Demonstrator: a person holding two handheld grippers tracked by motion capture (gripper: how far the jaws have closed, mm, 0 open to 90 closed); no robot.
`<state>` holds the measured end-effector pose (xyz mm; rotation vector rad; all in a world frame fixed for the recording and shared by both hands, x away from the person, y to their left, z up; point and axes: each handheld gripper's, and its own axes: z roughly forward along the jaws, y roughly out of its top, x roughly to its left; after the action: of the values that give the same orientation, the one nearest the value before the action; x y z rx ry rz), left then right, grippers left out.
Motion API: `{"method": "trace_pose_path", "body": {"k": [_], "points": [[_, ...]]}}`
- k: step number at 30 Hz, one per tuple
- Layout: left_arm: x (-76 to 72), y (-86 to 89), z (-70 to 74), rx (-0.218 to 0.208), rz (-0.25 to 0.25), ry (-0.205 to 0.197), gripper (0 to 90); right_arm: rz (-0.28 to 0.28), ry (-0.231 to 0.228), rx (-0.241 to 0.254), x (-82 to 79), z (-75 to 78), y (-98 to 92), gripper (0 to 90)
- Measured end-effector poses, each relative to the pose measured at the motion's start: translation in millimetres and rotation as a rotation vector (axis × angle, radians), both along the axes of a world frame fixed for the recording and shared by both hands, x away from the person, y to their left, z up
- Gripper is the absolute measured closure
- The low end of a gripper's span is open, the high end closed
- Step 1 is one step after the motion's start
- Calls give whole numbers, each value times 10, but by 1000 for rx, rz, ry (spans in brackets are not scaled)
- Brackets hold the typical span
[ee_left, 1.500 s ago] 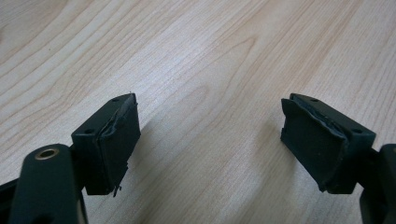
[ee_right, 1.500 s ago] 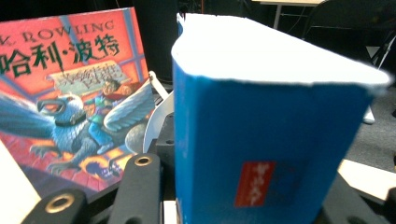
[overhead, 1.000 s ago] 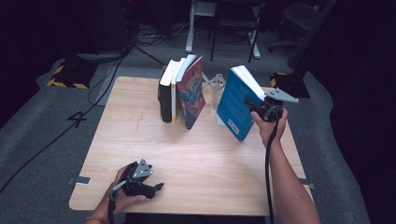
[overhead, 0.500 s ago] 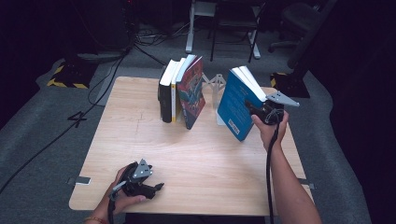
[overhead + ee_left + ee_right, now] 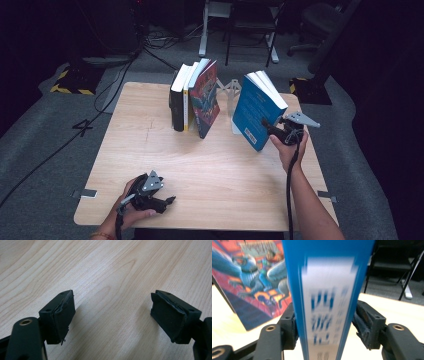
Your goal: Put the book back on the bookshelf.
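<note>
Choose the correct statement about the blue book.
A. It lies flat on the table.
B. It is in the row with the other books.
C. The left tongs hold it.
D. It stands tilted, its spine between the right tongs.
D: the blue book stands tilted on the table, apart from the row, its spine between the right tongs.

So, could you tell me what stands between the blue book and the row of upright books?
In the high view, a pale metal bookend stands on the table in the gap between the blue book and the row of books; otherwise bare wood.
</note>
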<state>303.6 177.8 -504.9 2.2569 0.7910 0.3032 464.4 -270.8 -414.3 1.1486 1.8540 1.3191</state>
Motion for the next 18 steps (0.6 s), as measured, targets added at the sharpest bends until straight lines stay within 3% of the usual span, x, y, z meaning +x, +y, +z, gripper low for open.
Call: {"method": "trace_pose_path", "body": {"k": [4, 7, 15, 18], "points": [[0, 0, 0, 0, 0, 0, 194, 12, 10, -24, -11, -169, 26, 458], [0, 0, 0, 0, -1, 0, 193, 30, 46, -34, 7, -302, 32, 459], [-1, -1, 0, 0, -4, -1, 194, 25, 86, -55, 57, -523, 52, 465], [-1, -1, 0, 0, -5, -1, 194, 28, 94, -49, 77, -567, 71, 538]]}}
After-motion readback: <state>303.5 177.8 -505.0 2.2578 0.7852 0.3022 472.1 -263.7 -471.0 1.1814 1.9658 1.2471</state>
